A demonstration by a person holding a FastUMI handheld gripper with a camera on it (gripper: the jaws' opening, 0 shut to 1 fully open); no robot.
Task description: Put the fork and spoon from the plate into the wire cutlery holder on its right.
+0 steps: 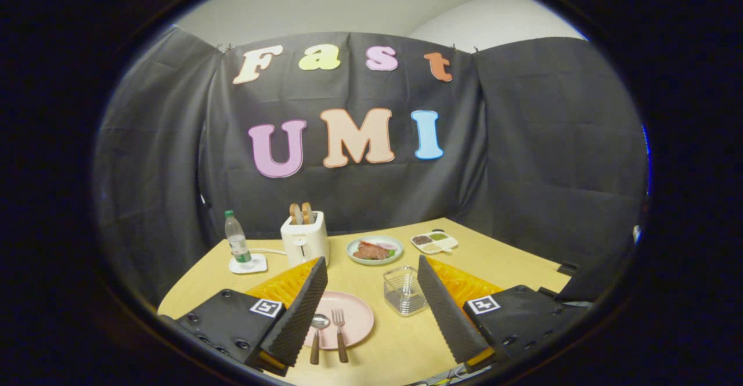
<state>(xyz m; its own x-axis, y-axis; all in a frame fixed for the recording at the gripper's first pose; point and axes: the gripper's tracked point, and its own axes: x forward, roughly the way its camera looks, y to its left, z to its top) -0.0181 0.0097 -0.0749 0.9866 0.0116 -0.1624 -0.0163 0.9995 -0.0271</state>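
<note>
The gripper hangs wide open above the near table edge, gripping nothing; between its fingers the pink plate carries the spoon and fork side by side; just right stands the empty-looking wire cutlery holder; farther off, a toaster holds bread, a green plate holds food, a divided tray holds seasonings; the bottle label is unreadable.

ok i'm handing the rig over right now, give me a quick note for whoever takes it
Claw: open, fingers spread wide, holding nothing, above the near edge of the table.
Spoon and fork: side by side on the pink plate, between the fingers, handles toward the claw.
Wire cutlery holder: to the right of the plate, nothing in it.
Done: nothing yet.
Left: pick up both pieces and put them in the holder.
</note>
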